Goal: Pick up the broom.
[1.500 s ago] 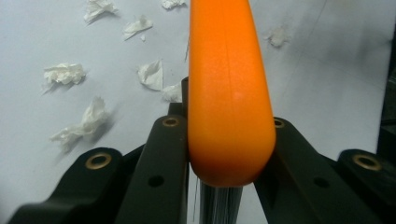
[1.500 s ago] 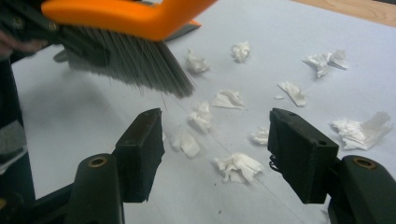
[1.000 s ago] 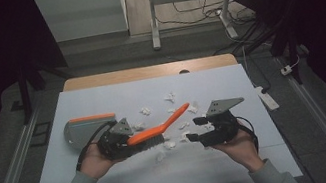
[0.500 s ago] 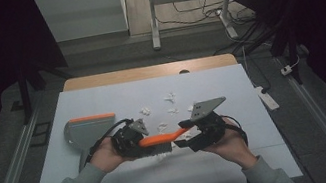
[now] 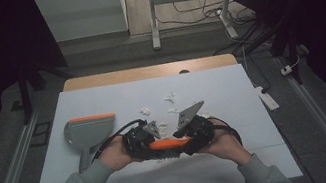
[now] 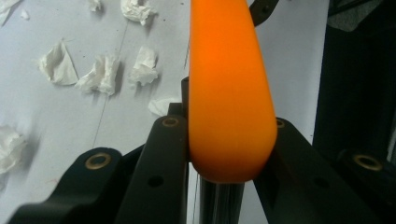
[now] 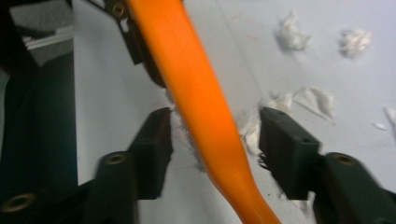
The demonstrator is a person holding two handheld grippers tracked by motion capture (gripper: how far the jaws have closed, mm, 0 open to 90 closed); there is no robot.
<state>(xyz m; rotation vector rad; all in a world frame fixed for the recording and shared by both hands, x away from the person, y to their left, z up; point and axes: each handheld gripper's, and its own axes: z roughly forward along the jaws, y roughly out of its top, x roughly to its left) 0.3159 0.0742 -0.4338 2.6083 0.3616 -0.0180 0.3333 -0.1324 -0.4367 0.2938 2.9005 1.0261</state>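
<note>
Both hands have drawn together at the near middle of the white table (image 5: 231, 84), and the orange brush (image 5: 169, 142), earlier slanting up toward the far right, now lies level between them. Left of them rests a grey dustpan (image 5: 88, 132) with an orange rim. No writing can be read anywhere. The left gripper (image 5: 146, 144) is clenched on the brush's rounded handle end (image 6: 229, 121). The right gripper (image 5: 191, 140) has just been closing; its pads (image 7: 154, 140) flank the handle (image 7: 201, 112) with gaps on both sides, so it grasps nothing. Crumpled paper scraps (image 5: 170, 97) lie beyond; the gripper views show their creases (image 6: 100, 77), and the right one bristles beneath the handle.
</note>
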